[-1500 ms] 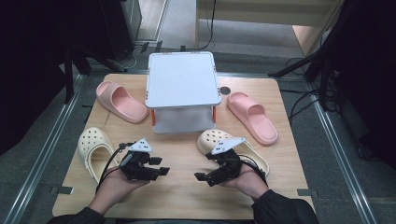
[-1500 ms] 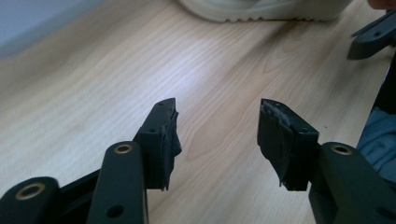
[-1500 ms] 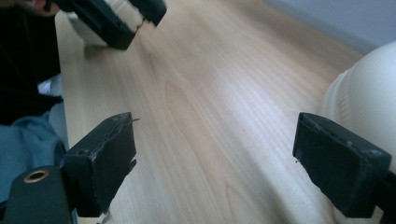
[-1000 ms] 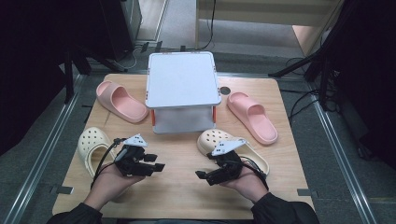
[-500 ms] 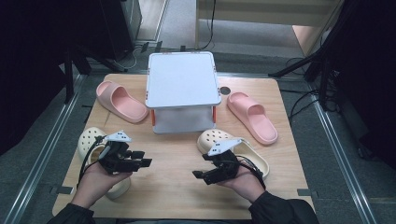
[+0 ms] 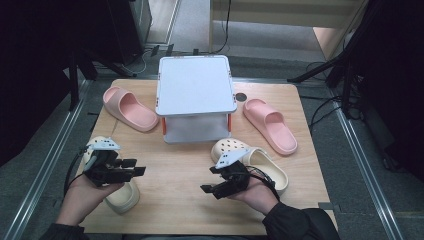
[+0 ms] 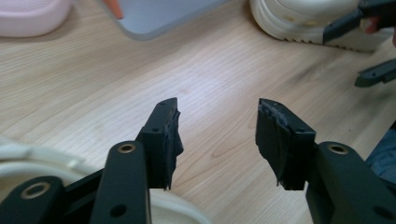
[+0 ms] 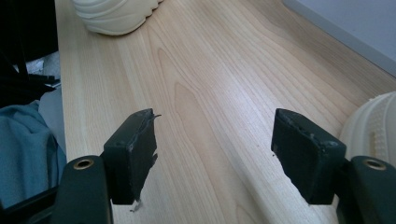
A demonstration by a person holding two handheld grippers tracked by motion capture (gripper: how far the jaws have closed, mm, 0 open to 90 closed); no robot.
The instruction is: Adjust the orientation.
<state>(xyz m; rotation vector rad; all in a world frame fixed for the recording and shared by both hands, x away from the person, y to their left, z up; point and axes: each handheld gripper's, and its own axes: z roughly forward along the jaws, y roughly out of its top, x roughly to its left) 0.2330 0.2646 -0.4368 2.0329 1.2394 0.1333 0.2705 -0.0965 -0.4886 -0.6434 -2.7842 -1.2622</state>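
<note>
The left tool [image 6: 131,170] has drifted left from mid-tabletop to above the left cream clog [image 6: 121,194]; its jaws, just reopened, stand wide and empty, likely lining up a grasp. Its own view adds the clog's rim under the jaws. The right tool [image 6: 210,180], wide and empty, hovers beside the right cream clog [image 6: 260,165].

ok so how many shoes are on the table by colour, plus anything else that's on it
pink foam slides: 2, left one, right one
cream perforated clogs: 2, left one, right one
white two-tier shelf stand with orange posts: 1
total: 5
</note>
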